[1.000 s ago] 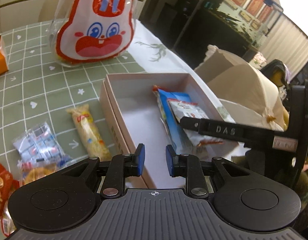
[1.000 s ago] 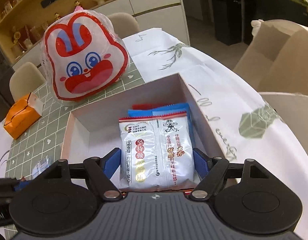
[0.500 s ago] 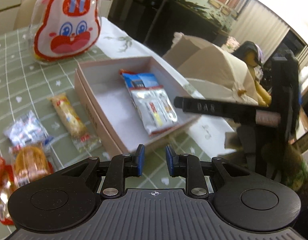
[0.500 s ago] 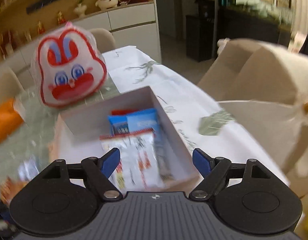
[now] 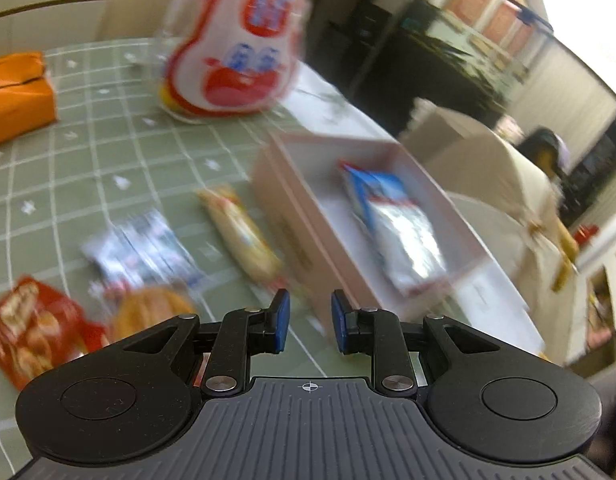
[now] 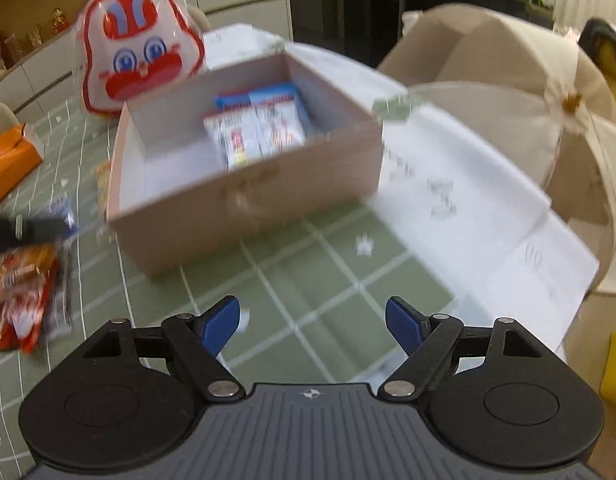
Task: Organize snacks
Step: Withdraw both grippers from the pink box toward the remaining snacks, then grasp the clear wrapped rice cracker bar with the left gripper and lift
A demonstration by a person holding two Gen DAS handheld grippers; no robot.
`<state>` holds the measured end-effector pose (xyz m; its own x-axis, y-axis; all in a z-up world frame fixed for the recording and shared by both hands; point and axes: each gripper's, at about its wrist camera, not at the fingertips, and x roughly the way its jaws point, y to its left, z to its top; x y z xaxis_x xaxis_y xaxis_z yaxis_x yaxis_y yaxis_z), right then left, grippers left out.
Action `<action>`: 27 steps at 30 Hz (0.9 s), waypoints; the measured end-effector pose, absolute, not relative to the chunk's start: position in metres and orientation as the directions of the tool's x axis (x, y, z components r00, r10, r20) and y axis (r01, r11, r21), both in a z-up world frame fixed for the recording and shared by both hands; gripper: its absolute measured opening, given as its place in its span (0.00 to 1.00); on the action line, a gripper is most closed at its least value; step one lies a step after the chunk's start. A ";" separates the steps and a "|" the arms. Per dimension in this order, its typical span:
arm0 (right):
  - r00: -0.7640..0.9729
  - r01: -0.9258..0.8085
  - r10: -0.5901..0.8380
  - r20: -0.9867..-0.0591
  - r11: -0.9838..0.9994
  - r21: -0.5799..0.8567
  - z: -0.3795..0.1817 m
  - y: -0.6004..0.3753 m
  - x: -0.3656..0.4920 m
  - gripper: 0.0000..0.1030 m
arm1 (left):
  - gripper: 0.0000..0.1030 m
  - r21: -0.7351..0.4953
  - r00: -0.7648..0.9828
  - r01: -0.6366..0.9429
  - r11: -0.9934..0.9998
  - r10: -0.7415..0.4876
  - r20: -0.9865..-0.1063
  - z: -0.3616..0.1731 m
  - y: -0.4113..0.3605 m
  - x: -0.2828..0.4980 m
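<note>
A pink box (image 5: 291, 216) (image 6: 243, 196) stands on the green checked tablecloth. Inside lie a silver-white snack packet (image 5: 404, 240) (image 6: 251, 136) on a blue packet (image 5: 368, 184) (image 6: 295, 96). Left of the box lie a long yellow snack (image 5: 239, 236), a clear blue-white packet (image 5: 143, 248), a round orange bun (image 5: 155, 312) and a red packet (image 5: 27, 332) (image 6: 19, 292). My left gripper (image 5: 306, 326) hovers empty above the cloth near the box's front corner, its jaws a narrow gap apart. My right gripper (image 6: 312, 326) is wide open and empty, in front of the box.
A big rabbit-face bag (image 5: 235, 44) (image 6: 139, 48) stands at the back. An orange tissue box (image 5: 15, 96) (image 6: 7, 160) sits far left. A white cloth (image 6: 480, 200) covers the table's right side. Beige chairs (image 6: 508, 64) stand beyond the right edge.
My right gripper let go of the silver-white packet in the box and pulled back, staying open. My left gripper swung left and back; the right gripper no longer shows in its view.
</note>
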<state>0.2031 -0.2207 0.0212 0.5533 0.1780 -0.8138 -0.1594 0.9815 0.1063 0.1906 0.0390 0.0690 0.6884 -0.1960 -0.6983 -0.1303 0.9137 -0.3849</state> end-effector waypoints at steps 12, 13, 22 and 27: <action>0.522 -0.194 0.175 -0.835 0.977 0.083 0.011 -0.226 0.204 0.78 | 0.38 -0.257 0.608 -0.315 0.914 -0.014 -0.793 0.038 0.057 0.279; 0.523 -0.189 0.174 -0.834 0.978 0.085 0.011 -0.228 0.205 0.78 | 0.43 -0.248 0.608 -0.312 0.917 -0.008 -0.794 0.036 0.056 0.279; 0.545 -0.116 0.094 -0.833 0.993 0.036 0.008 -0.238 0.207 0.78 | 0.48 -0.198 0.623 -0.270 0.942 0.014 -0.782 0.031 0.043 0.282; 0.536 -0.131 0.098 -0.838 0.991 0.032 0.008 -0.234 0.199 0.78 | 0.61 -0.197 0.600 -0.306 0.931 0.028 -0.799 0.030 0.049 0.284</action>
